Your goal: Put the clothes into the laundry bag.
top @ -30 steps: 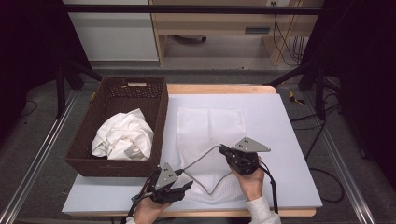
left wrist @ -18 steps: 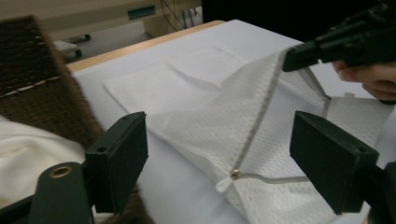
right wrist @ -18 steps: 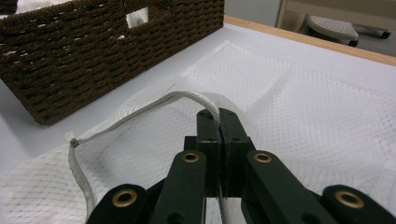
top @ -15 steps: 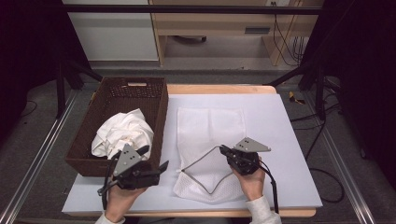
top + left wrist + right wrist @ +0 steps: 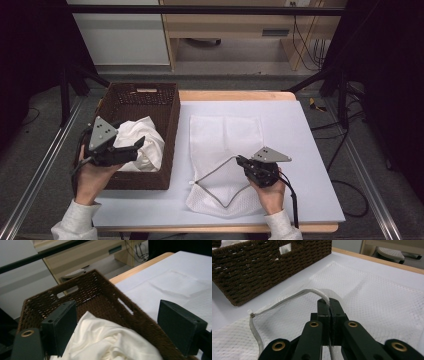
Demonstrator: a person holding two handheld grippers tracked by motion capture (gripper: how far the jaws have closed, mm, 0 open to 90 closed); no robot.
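A white mesh bag (image 5: 225, 135) lies flat on the table, and its corded mouth edge (image 5: 216, 167) is lifted off the netting. My right gripper (image 5: 240, 161) is shut on that edge, with the cord pinched between the jaw tips (image 5: 329, 302) over the mesh (image 5: 374, 297). My left gripper (image 5: 141, 146) hovers over the brown wicker basket (image 5: 140, 95). Its jaws have just been opening and now stand wide (image 5: 117, 315). A crumpled white cloth (image 5: 105, 340) lies in the basket under and between them, and the pads do not press on it.
The basket (image 5: 262, 265) stands at the table's left, its long side close to the bag. The white table cover (image 5: 310, 150) runs to a wooden rim at the back. Metal rails flank the table, and cables lie on the floor at the right.
My left gripper has risen from the table's front edge near the bag and swung left over the basket, and its jaws have widened. The right gripper and the bag's edge have stayed put.
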